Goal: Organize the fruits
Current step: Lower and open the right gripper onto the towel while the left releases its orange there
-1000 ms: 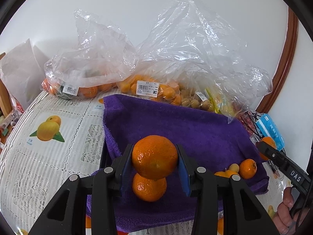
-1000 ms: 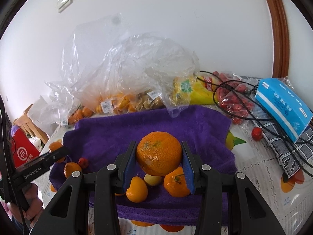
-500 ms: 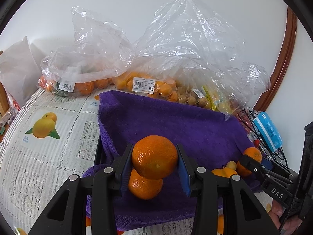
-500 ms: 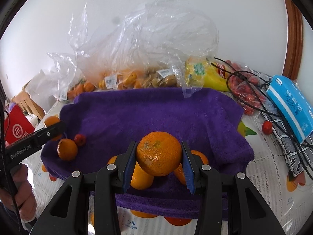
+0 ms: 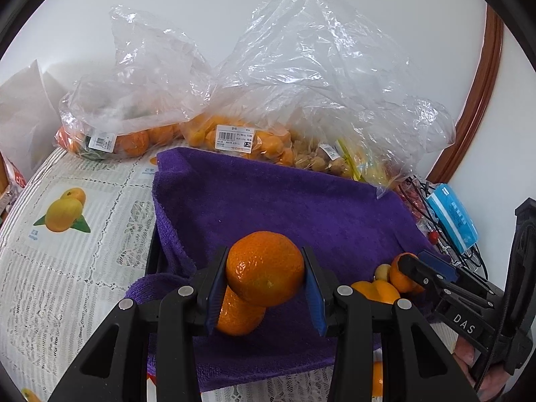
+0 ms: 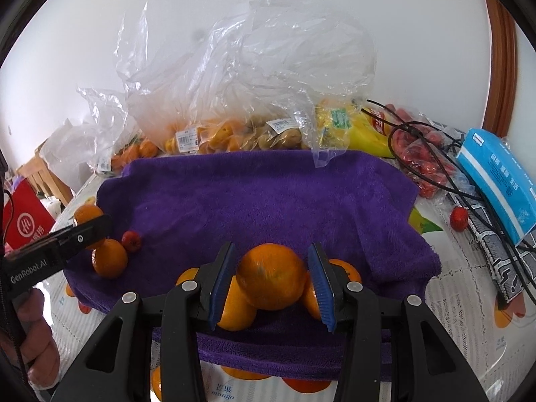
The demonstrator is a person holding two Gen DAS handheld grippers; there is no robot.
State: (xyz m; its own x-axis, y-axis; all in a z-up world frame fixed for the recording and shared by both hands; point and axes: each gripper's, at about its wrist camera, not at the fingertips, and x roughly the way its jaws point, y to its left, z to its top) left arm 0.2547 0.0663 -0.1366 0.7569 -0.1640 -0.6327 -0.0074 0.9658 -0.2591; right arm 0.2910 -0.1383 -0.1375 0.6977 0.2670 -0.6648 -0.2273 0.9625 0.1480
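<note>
Where plastic bags [image 5: 254,77] bulge, oranges [image 5: 234,139].

Two grippers are in view: the left gripper [image 5: 264,284] and the right gripper [image 6: 271,281], each carrying one orange. The purple towel [image 6: 268,201] is a single piece; four more oranges rest on it, one at 9 o'clock [image 6: 110,258]. One small red fruit [image 6: 131,241] lies beside it, and one blue box [image 6: 495,184] sits at 3 o'clock.

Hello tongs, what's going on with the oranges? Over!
Left tongs shut on an orange. Right tongs shut on another orange. Both low over the purple towel. Loose fruit right beneath each, little room to set down.
</note>
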